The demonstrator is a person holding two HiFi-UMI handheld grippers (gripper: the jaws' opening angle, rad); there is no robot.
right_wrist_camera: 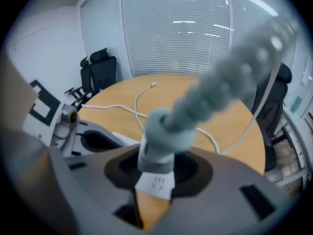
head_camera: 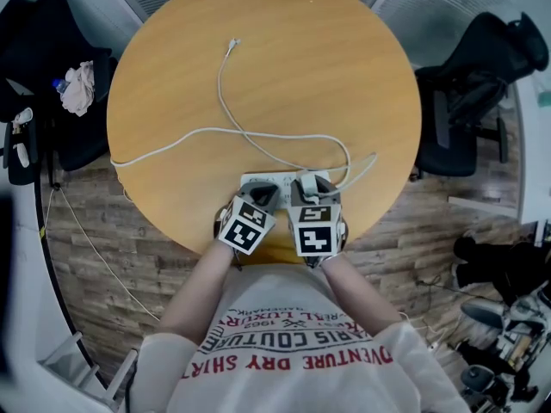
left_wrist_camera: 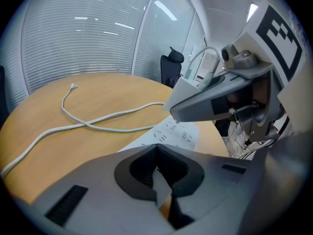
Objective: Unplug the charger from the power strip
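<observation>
R gripper (head_camera: 307, 184) is clamping the charger (right_wrist_camera: 157, 148) just over the strip (head_camera: 280, 179), at tabletop's (head_camera: 301, 76) near edge; can't tell if pins are out. L gripper (head_camera: 261, 198), jaws almost together, empty, is sitting at strip's left end. Risk: strip coming up too if L isn't pressing enough.

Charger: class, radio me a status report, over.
Right gripper clamped on charger, above power strip. Left gripper fingers together at strip's end. White cable loose on table, nothing blocking.

The head view looks steeply down on the round table (head_camera: 301, 58); each gripper view, close behind its jaws, shares the power strip (head_camera: 274, 180).
</observation>
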